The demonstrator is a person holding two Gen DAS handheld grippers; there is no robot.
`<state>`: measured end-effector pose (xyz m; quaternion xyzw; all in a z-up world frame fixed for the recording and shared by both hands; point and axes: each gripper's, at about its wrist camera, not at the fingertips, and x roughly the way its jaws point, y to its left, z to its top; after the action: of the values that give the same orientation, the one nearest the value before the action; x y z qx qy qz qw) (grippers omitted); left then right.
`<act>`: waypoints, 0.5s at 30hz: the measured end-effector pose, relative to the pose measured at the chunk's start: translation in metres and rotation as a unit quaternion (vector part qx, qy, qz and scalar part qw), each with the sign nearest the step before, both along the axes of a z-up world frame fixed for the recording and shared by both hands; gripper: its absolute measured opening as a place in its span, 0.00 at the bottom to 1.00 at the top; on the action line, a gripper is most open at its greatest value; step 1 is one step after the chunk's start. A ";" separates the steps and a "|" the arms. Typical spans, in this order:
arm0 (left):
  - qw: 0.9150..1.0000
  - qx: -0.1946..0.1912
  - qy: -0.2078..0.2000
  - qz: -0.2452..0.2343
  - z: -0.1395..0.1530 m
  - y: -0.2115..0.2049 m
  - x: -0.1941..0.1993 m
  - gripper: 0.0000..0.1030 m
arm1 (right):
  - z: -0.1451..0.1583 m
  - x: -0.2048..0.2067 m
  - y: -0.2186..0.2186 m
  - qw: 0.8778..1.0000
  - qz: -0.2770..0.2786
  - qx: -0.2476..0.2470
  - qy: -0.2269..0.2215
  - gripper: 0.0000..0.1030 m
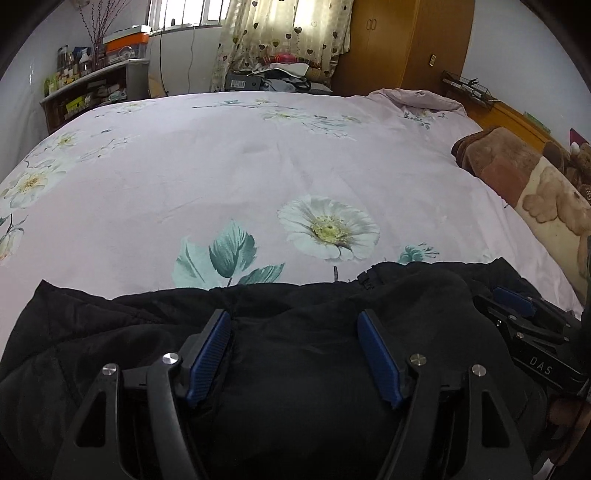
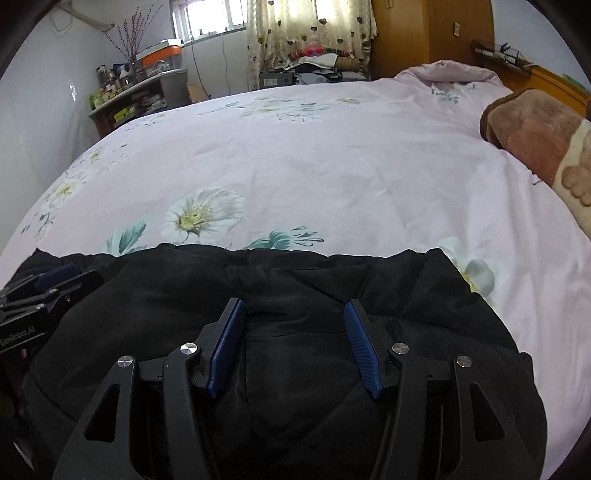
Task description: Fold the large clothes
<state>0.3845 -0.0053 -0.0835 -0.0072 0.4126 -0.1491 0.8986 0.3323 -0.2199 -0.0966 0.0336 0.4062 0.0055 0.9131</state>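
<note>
left claw (image 1: 293,317) released | right claw (image 2: 293,306) released | over black coat (image 1: 295,369) | brown blanket (image 1: 517,173) beside

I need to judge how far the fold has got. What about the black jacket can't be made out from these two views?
- Black jacket: near part hidden in both wrist views by the open left gripper and right gripper.
- Sleeves, folded layers: indistinguishable, fabric too dark.
- Zipper: mostly hidden in folds.

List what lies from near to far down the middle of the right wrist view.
right hand-held gripper → black jacket → floral bedspread → clothes pile → heart-print curtain
</note>
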 end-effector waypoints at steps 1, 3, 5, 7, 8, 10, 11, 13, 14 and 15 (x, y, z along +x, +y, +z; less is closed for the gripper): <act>1.000 0.004 -0.001 0.000 -0.002 -0.002 0.000 0.72 | -0.002 0.000 0.001 1.000 -0.003 -0.002 -0.003 0.54; 1.000 0.010 -0.005 0.000 -0.005 -0.004 -0.002 0.72 | -0.005 0.000 0.002 1.000 -0.005 -0.009 -0.009 0.54; 1.000 0.013 -0.006 -0.001 -0.005 -0.003 -0.002 0.72 | -0.006 0.000 0.002 1.000 -0.006 -0.009 -0.012 0.54; 1.000 0.014 -0.007 0.000 -0.005 -0.003 -0.002 0.72 | -0.005 -0.001 0.001 1.000 -0.006 -0.006 -0.013 0.54; 1.000 0.015 -0.007 0.000 -0.005 -0.003 -0.002 0.72 | -0.006 -0.001 0.001 1.000 -0.005 -0.004 -0.013 0.54; 1.000 0.015 -0.008 0.000 -0.006 -0.003 -0.002 0.72 | -0.007 -0.002 0.001 1.000 -0.006 -0.004 -0.014 0.54; 1.000 0.015 -0.008 0.000 -0.006 -0.003 -0.002 0.72 | -0.006 -0.002 0.001 1.000 -0.006 -0.004 -0.015 0.54; 1.000 0.015 -0.007 0.000 -0.006 -0.003 -0.001 0.72 | -0.006 -0.002 0.001 1.000 -0.006 -0.005 -0.015 0.55; 1.000 0.015 -0.006 0.000 -0.006 -0.003 -0.002 0.72 | -0.006 -0.002 0.001 1.000 -0.006 -0.004 -0.013 0.54; 1.000 0.015 -0.003 0.000 -0.004 -0.003 -0.002 0.71 | -0.006 -0.002 0.000 1.000 -0.005 -0.002 -0.012 0.55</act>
<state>0.3830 -0.0081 -0.0879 0.0068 0.4125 -0.1428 0.8997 0.3302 -0.2197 -0.1022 0.0333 0.3951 0.0004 0.9180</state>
